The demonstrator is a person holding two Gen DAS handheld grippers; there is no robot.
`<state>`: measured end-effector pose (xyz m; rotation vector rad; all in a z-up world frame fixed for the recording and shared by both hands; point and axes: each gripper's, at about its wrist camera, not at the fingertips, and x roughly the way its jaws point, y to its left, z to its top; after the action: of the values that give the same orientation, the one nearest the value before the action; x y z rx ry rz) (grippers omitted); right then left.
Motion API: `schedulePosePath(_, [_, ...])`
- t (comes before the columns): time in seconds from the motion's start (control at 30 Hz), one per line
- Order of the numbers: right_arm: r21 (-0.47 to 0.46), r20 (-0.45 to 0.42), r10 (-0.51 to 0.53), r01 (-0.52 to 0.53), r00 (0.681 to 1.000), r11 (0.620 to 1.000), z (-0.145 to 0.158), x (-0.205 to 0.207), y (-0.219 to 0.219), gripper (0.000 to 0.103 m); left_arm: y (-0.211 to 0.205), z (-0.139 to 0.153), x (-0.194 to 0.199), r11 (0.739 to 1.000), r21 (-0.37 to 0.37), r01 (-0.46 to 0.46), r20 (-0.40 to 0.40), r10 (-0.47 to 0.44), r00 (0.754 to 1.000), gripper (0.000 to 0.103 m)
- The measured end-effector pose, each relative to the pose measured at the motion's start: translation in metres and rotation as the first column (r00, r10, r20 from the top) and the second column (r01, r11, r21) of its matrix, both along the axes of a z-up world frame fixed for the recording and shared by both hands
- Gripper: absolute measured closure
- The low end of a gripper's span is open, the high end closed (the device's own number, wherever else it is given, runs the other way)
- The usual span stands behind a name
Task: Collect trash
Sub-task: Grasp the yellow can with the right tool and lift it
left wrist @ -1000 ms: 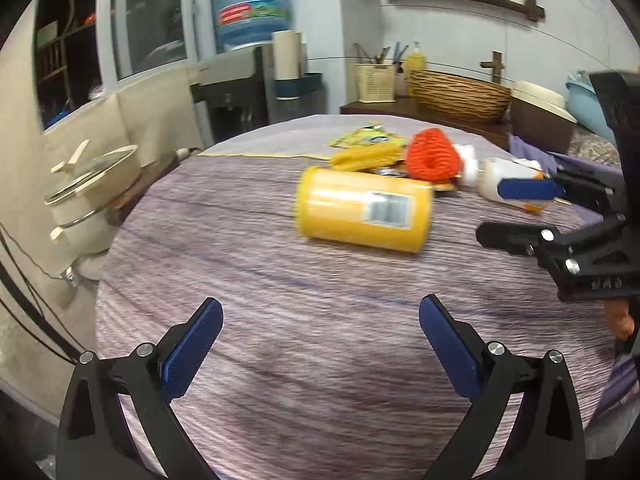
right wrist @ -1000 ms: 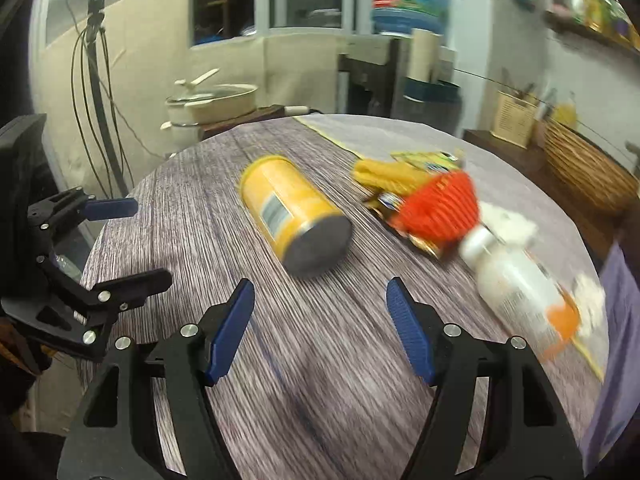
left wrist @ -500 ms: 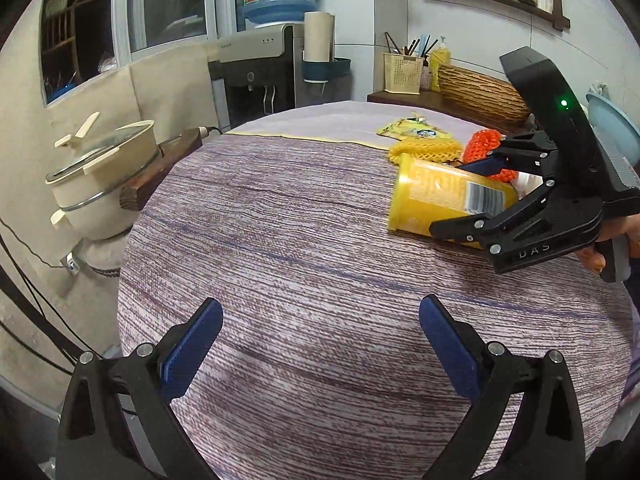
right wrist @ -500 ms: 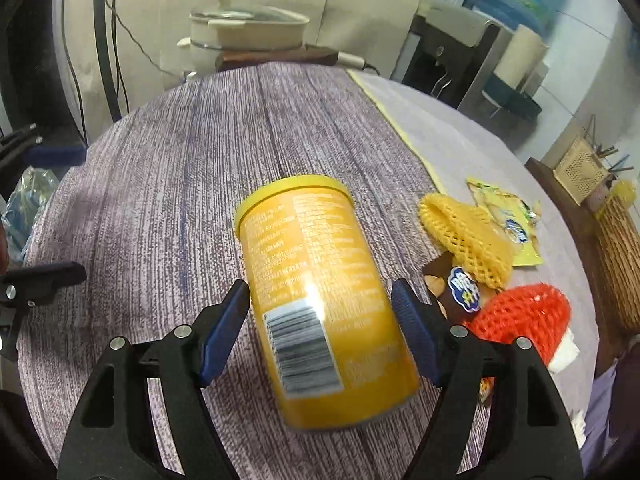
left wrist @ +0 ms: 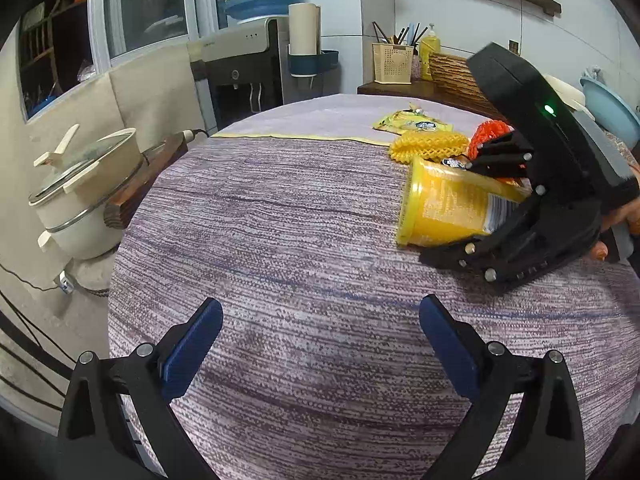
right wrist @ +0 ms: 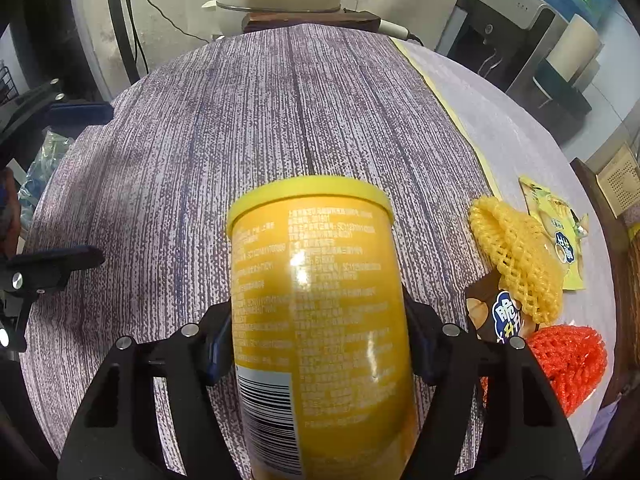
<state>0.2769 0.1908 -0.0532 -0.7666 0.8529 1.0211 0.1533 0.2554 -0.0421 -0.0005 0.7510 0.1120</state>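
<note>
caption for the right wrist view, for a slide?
Right gripper jaws closing around a lying yellow canister on the round table.

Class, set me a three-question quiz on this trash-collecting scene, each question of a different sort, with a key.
1. True or false: the yellow can lies on its side on the table.
2. Which gripper has the can between its fingers: A left, B right?
3. Fill in: beside the yellow foam net lies a ___ foam net.

Key: 1 true; 2 B, its jaws closing on the can; 3 red.
</note>
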Motion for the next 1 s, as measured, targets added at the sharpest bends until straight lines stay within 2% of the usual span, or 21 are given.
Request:
schedulePosePath(0.1, [0.052,-0.004,-0.011,0.011,1.0,0.999,0.005,-0.005,-0.006,0.036,0.005,0.006,0.011,1.0,-0.007,0.015,0.003,-0.015,1.0,0.006])
schedulePosePath(0.23, [0.153,-0.018,-0.079,0.081,0.997,0.985,0.02,-0.01,-0.029,0.036,0.007,0.01,0.034,0.999,0.006,0.035,-0.002,-0.035,0.999,0.006])
schedulePosePath(0.3, [0.218,-0.036,-0.119,0.124,0.992,0.968,0.032,-0.014,-0.052,0.037,0.005,0.012,0.05,0.998,-0.004,0.06,-0.005,-0.06,0.998,0.006])
schedulePosePath(0.37, [0.259,-0.038,-0.143,0.148,0.989,0.954,0.039,-0.019,-0.07,0.037,0.001,0.014,0.064,0.996,-0.013,0.086,-0.006,-0.086,0.996,0.006])
schedulePosePath(0.5, [0.335,-0.046,-0.209,0.213,0.977,0.918,0.054,-0.028,-0.102,0.037,-0.018,0.02,0.099,0.989,0.016,0.147,0.002,-0.147,0.989,0.007])
schedulePosePath(0.6, [0.393,-0.043,-0.252,0.249,0.967,0.885,0.064,-0.036,-0.126,0.037,-0.033,0.021,0.129,0.981,0.0,0.195,-0.012,-0.195,0.981,0.01])
schedulePosePath(0.77, [0.434,-0.064,-0.299,0.297,0.952,0.851,0.067,-0.041,-0.146,0.037,-0.061,0.005,0.183,0.97,0.042,0.239,-0.073,-0.236,0.969,0.021])
schedulePosePath(0.8, [0.432,-0.069,-0.31,0.308,0.948,0.847,0.065,-0.043,-0.15,0.037,-0.065,0.003,0.19,0.968,0.033,0.248,-0.077,-0.245,0.966,0.022])
schedulePosePath(0.9, [0.43,-0.062,-0.333,0.326,0.941,0.842,0.06,-0.046,-0.159,0.037,-0.071,0.006,0.204,0.957,-0.062,0.285,-0.037,-0.287,0.957,0.022])
schedulePosePath(0.97, [0.432,-0.071,-0.339,0.335,0.938,0.837,0.055,-0.047,-0.164,0.037,-0.078,0.003,0.213,0.959,-0.039,0.282,-0.045,-0.284,0.958,0.023])
schedulePosePath(1.0, [0.433,-0.078,-0.345,0.344,0.935,0.833,0.053,-0.048,-0.166,0.037,-0.081,0.0,0.22,0.96,-0.027,0.278,-0.065,-0.279,0.958,0.029])
